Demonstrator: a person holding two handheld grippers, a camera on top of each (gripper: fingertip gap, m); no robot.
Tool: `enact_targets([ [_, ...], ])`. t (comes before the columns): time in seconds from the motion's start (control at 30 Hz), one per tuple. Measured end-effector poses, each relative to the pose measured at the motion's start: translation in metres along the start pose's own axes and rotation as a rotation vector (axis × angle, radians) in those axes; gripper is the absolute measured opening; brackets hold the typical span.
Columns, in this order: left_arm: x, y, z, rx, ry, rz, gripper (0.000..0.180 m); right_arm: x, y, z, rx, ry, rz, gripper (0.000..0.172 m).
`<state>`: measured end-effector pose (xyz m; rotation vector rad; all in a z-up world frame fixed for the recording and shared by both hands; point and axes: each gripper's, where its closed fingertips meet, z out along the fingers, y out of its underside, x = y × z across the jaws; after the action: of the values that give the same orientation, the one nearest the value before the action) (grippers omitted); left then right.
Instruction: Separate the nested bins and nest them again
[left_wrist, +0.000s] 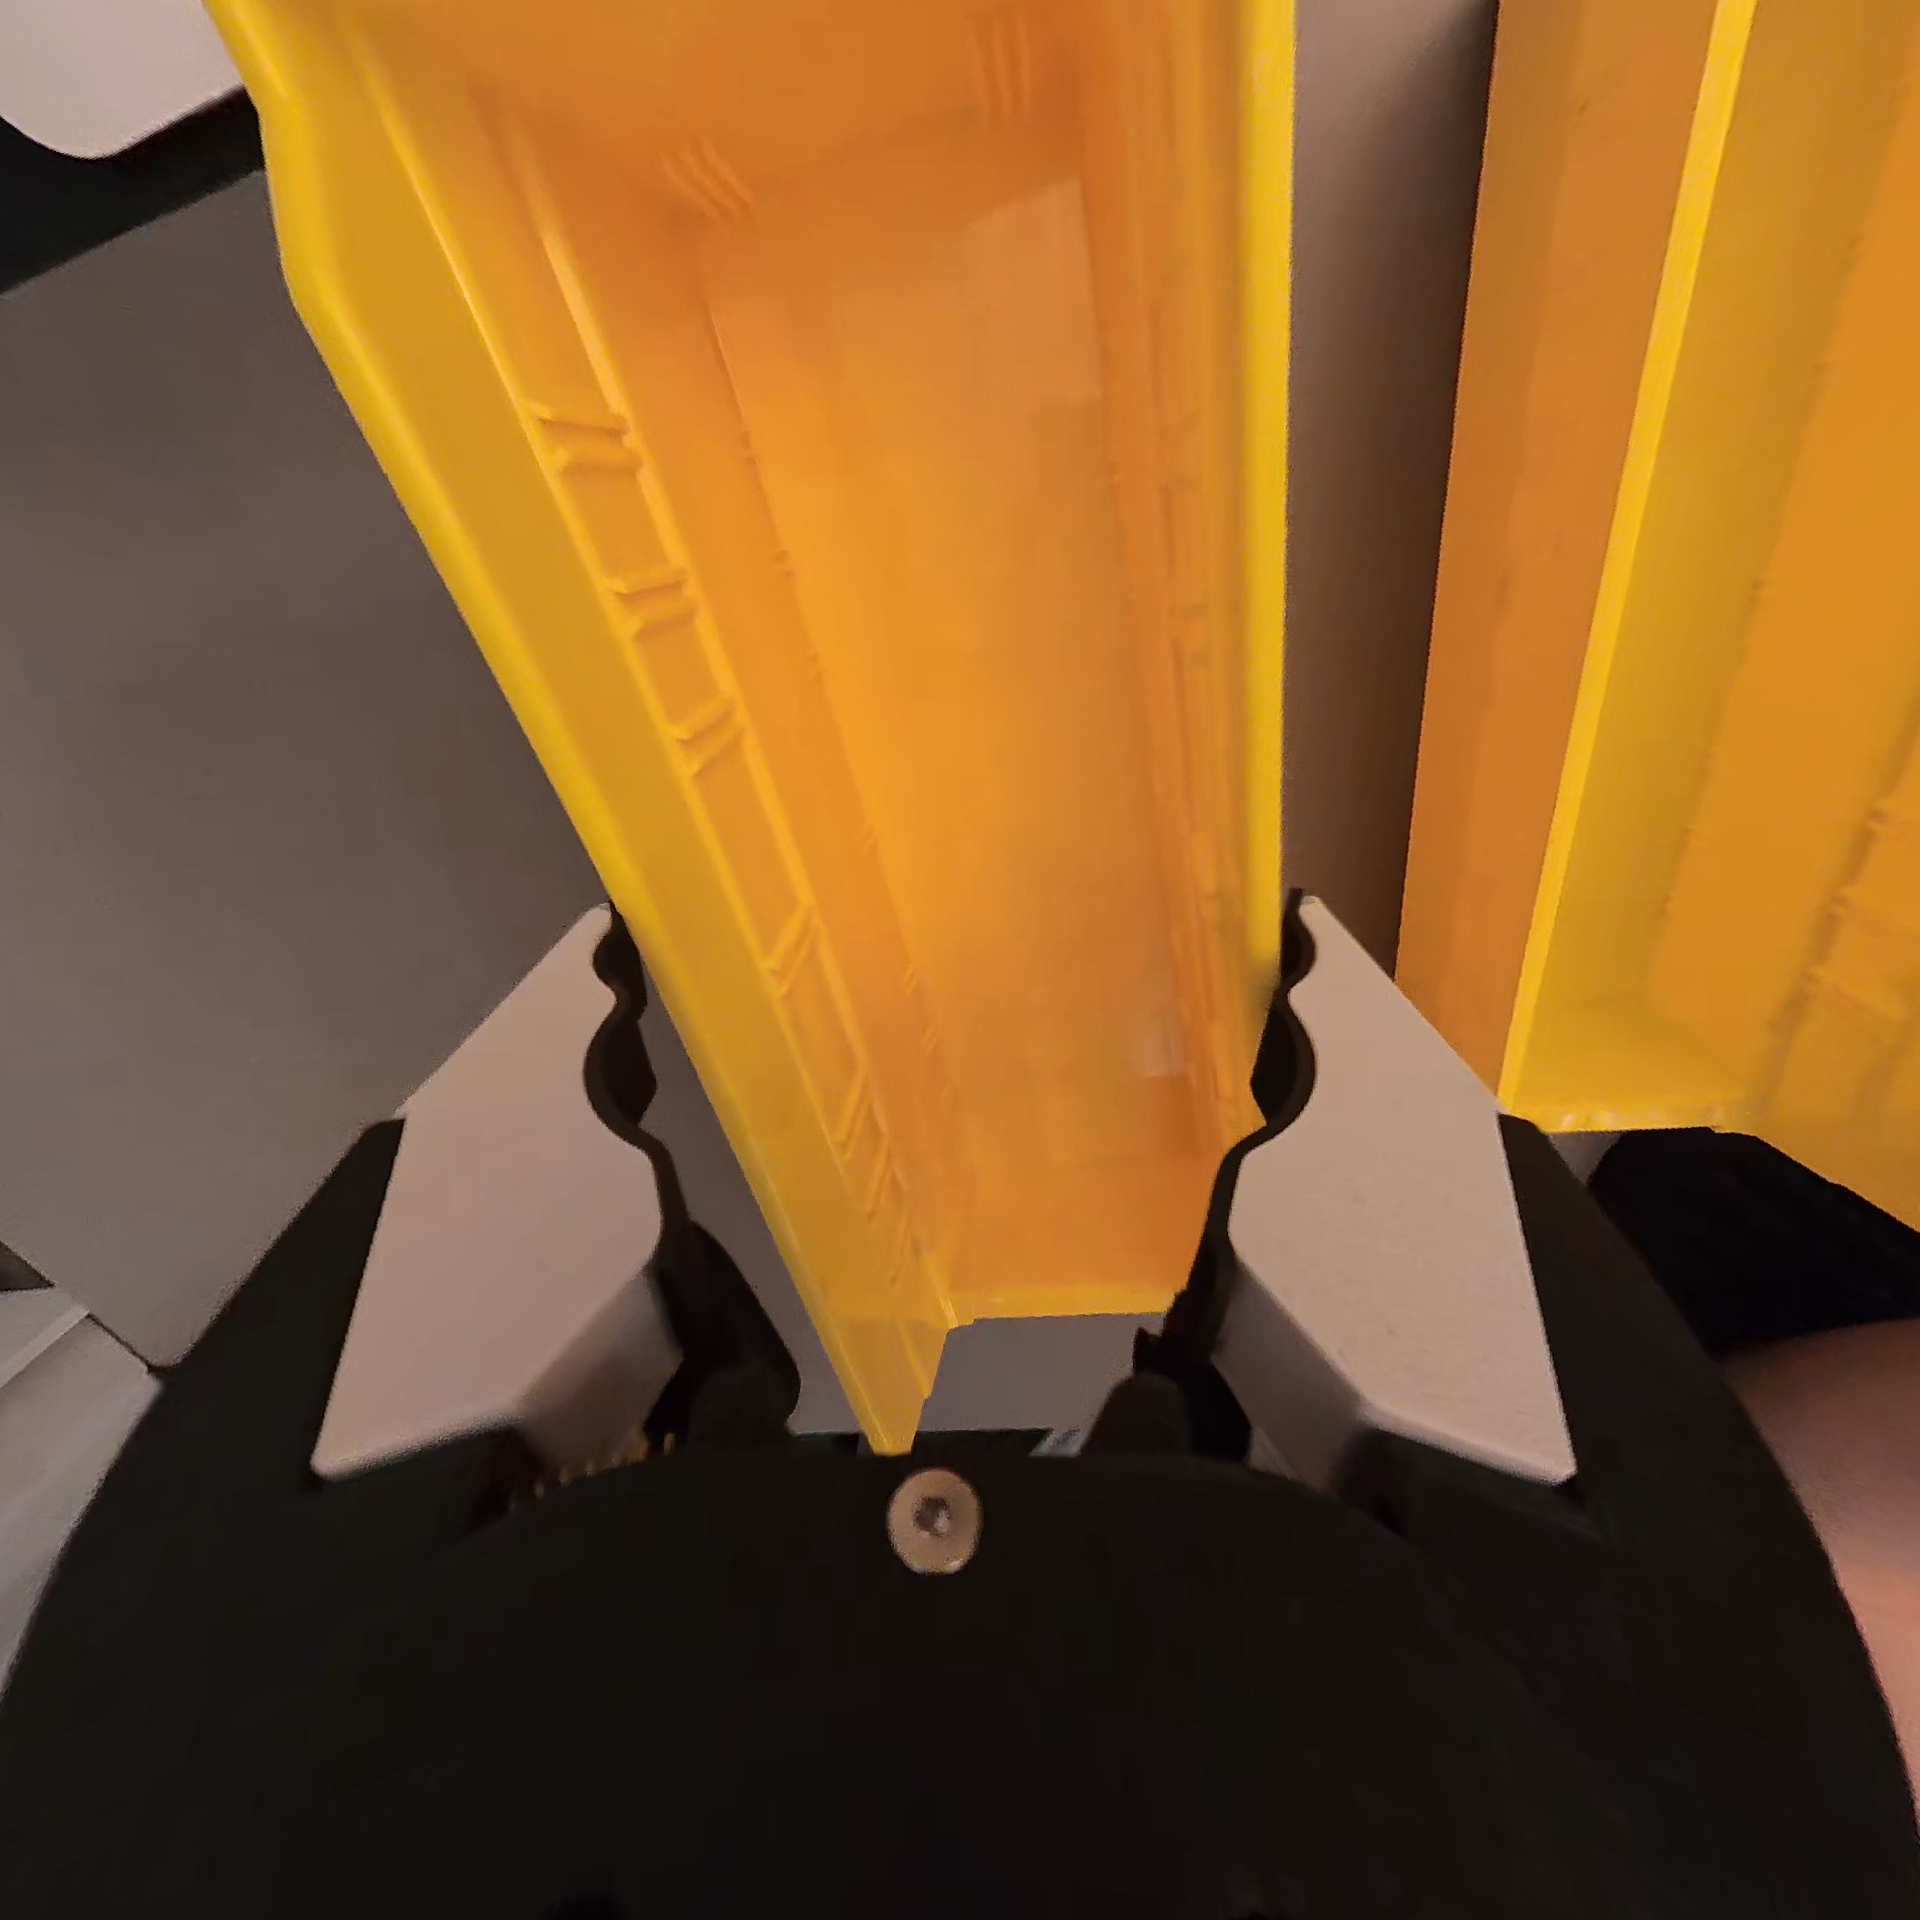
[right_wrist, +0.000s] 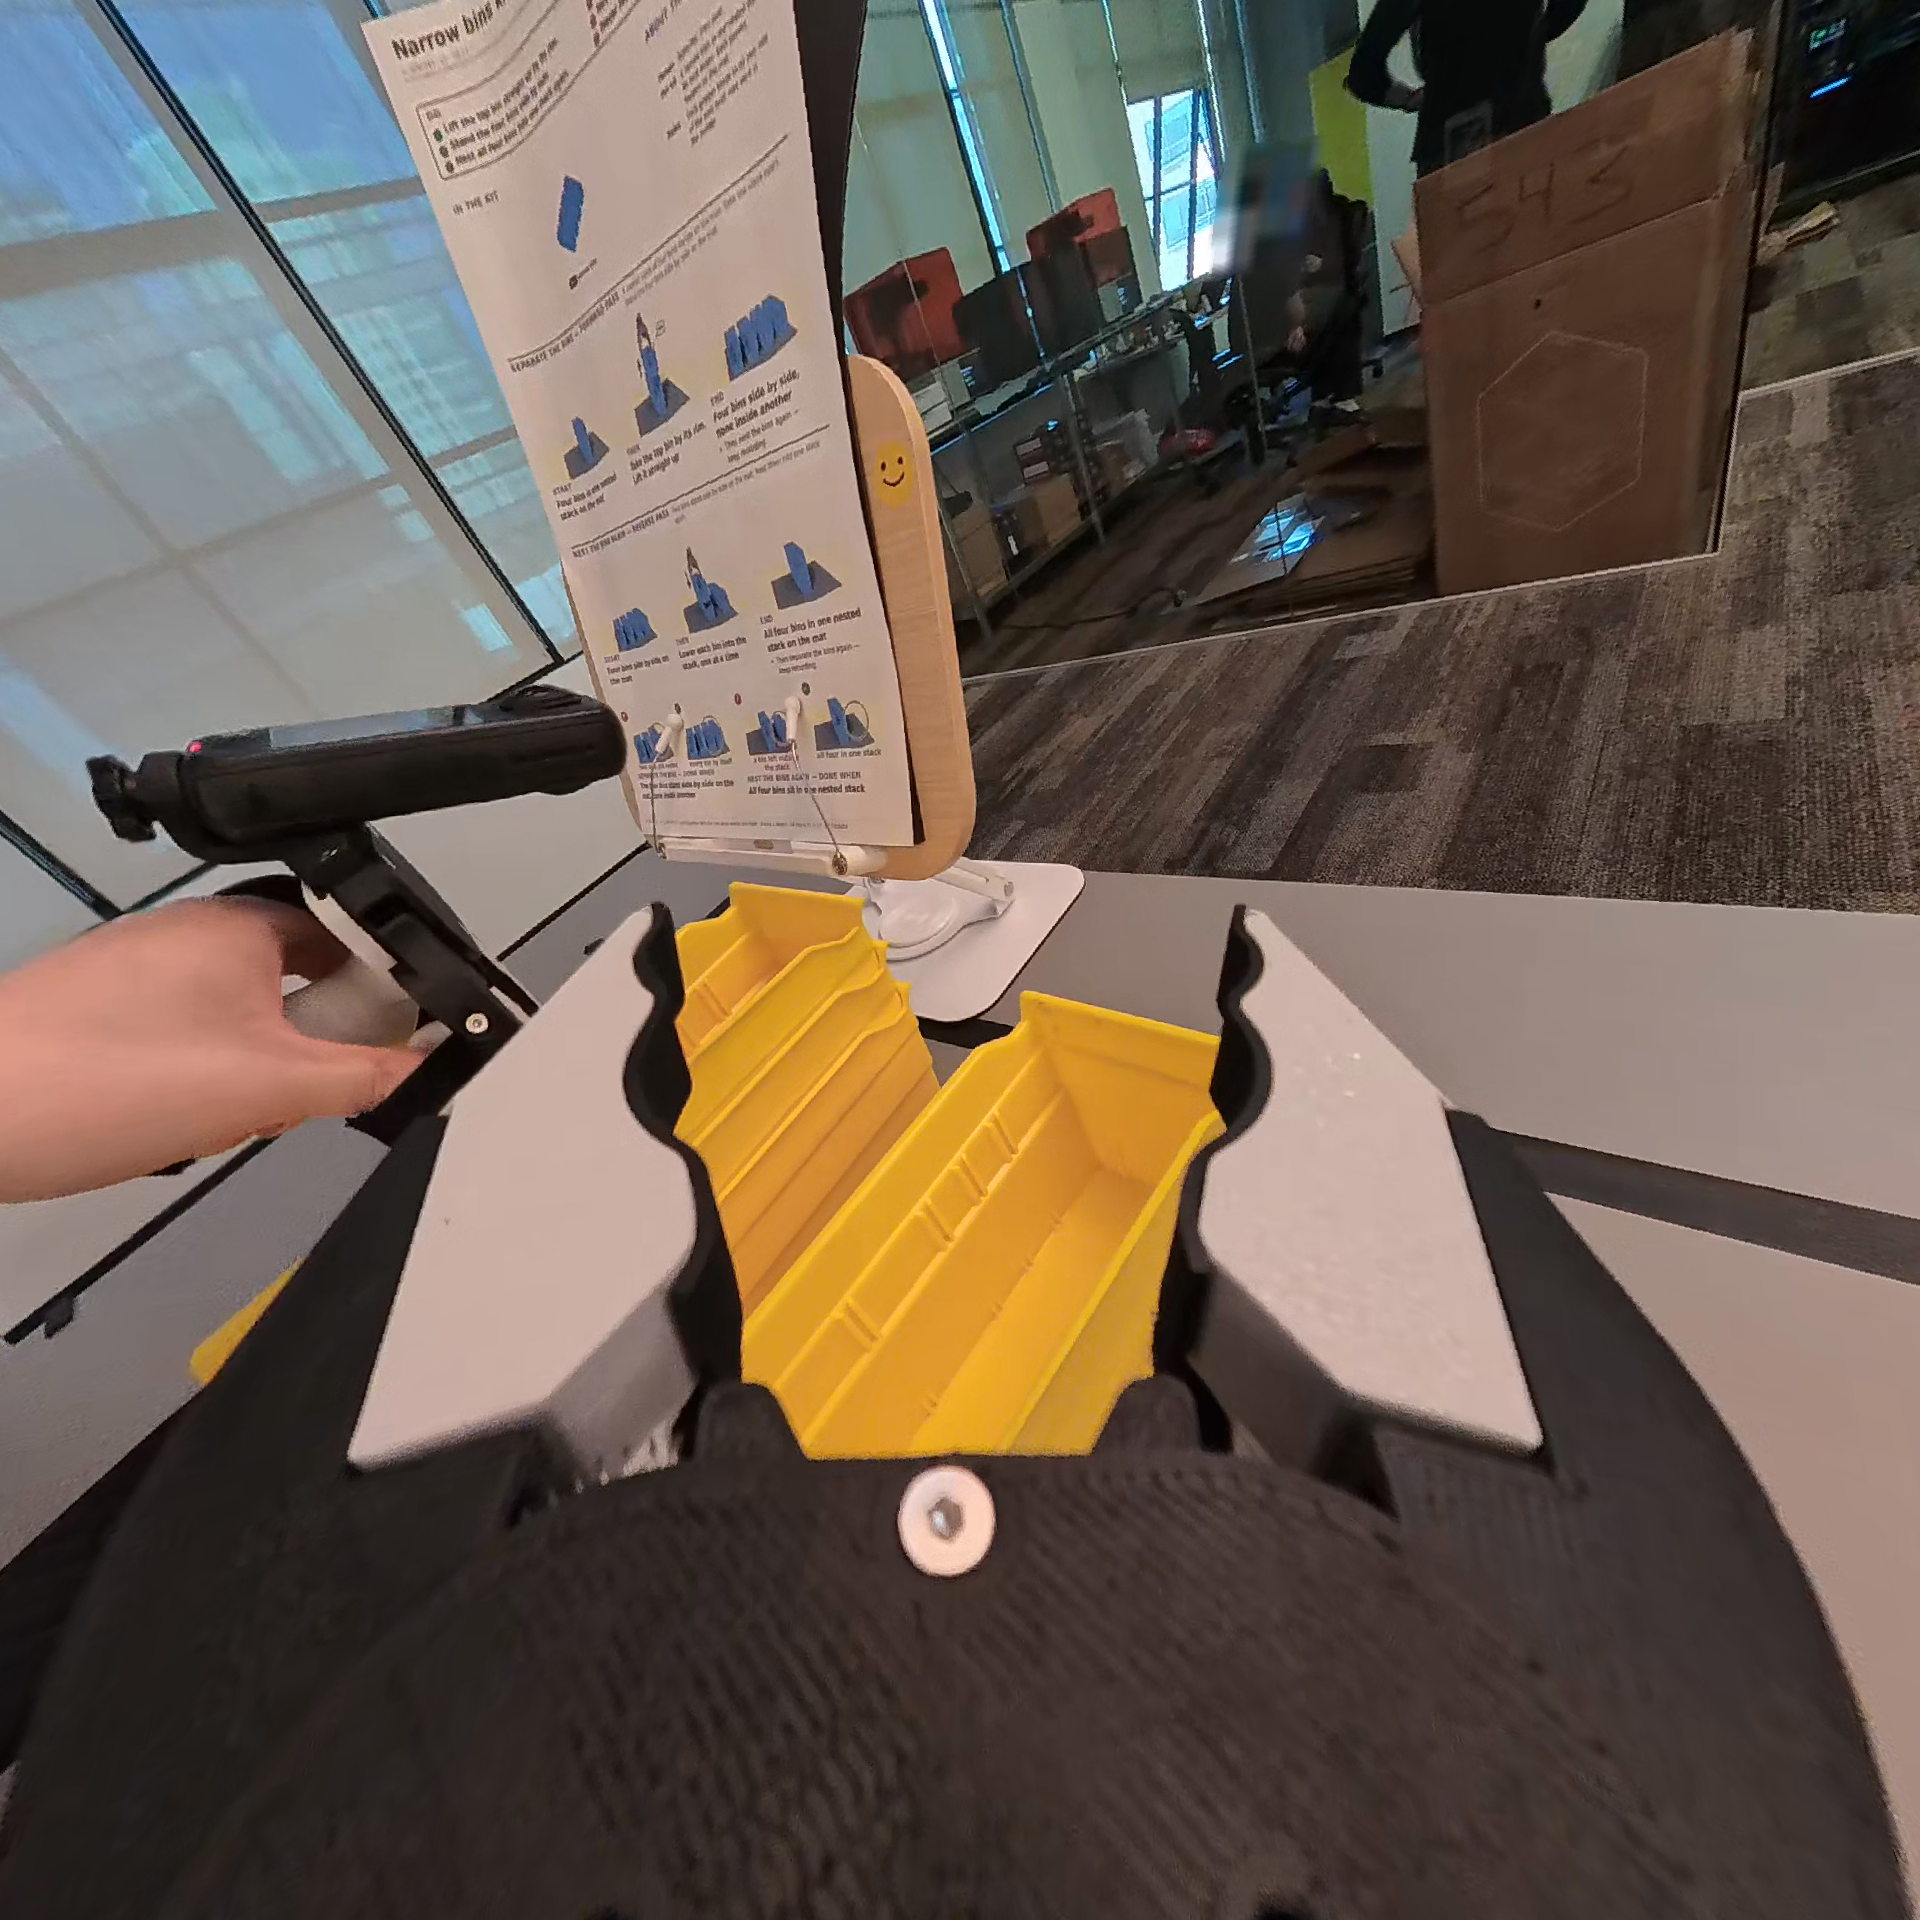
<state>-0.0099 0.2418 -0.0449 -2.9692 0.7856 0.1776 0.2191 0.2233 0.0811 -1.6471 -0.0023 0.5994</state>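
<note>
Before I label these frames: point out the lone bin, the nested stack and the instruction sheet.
lone bin (right_wrist: 997, 1278), right wrist view, inside floor.
nested stack (right_wrist: 800, 1049), right wrist view, stepped rims.
instruction sheet (right_wrist: 665, 416), right wrist view, page middle.

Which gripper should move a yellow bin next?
Probably the left. The left gripper has a yellow bin between its fingers, with the pads right at its sides. The right gripper is wide open above the other bins, holding nothing.

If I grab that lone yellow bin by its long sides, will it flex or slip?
The yellow bin looks like thin moulded plastic, open-topped: its walls probably bow a little. Ribs along the inside suggest moderate stiffness. Glossy faces may slip; likely light.
</note>
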Motion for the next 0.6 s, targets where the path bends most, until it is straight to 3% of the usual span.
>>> enact_targets([
  [0.4, -0.008, 0.007, -0.015, -0.022, 0.013, -0.003, 0.107, 0.0, 0.007, 0.005, -0.031, 0.003, -0.002, 0.104],
  [0.6, 0.0, 0.005, -0.014, -0.001, 0.06, -0.019, 0.117, 0.002, 0.009, 0.005, -0.042, 0.005, 0.005, 0.104],
])
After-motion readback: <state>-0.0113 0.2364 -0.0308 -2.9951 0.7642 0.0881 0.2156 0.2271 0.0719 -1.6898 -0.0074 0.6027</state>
